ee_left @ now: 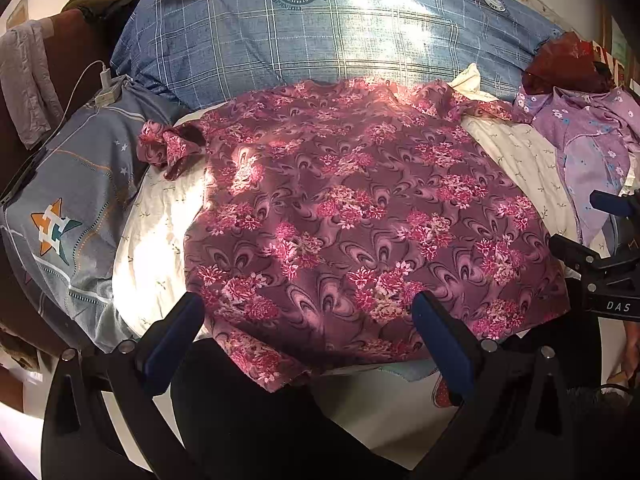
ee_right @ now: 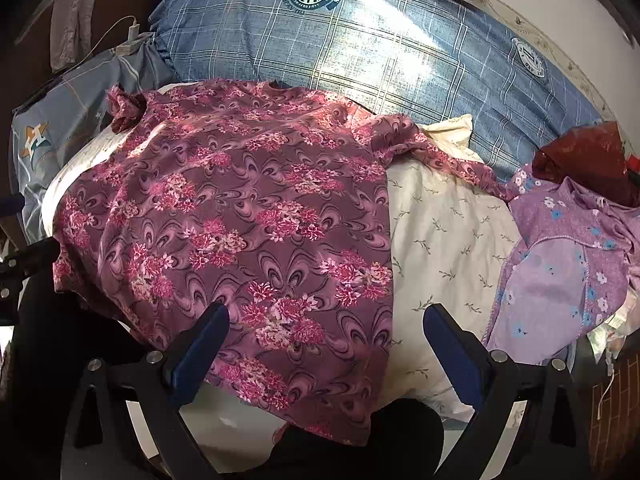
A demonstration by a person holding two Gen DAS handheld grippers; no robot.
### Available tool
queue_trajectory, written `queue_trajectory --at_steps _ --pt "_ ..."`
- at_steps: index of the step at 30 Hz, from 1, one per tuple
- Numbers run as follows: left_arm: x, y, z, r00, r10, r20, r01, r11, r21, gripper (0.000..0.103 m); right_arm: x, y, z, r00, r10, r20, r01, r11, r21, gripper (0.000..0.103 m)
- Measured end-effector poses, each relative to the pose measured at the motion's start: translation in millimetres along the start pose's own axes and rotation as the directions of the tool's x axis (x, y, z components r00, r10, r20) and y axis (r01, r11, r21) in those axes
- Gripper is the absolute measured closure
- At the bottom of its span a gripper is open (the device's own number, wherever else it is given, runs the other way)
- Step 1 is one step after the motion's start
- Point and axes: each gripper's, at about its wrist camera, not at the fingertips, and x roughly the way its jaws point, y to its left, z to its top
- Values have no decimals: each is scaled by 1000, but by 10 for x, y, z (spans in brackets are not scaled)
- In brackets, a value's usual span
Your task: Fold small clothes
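Maroon floral shirt (ee_left: 352, 208) spread flat on bed sheet (ee_left: 516, 156), sleeves out, no fold made. Left claw (ee_left: 308, 320) and right claw (ee_right: 326, 334) both wide, empty, hovering over near hem. Lilac garment (ee_right: 560, 264) waiting at right, unfolded.

blue plaid quilt (ee_left: 320, 40) | grey pillow (ee_left: 72, 200) | white charger (ee_left: 106, 88)

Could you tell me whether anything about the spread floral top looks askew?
Yes: the floral top lies mostly flat, but its sleeve nearest the grey star-print bedding is bunched into a wad instead of lying spread out.
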Motion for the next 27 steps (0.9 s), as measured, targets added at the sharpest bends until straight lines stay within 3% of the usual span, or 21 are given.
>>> queue_trajectory --at_steps 15,27 --pt "27 51 43 1000 27 -7 -27 1000 7 0 61 -67 -12 1000 -7 -21 7 1000 -2 5" --pt "-16 29 153 997 63 47 -66 996 60 0 99 -134 49 1000 -13 -9 13 1000 -3 5"
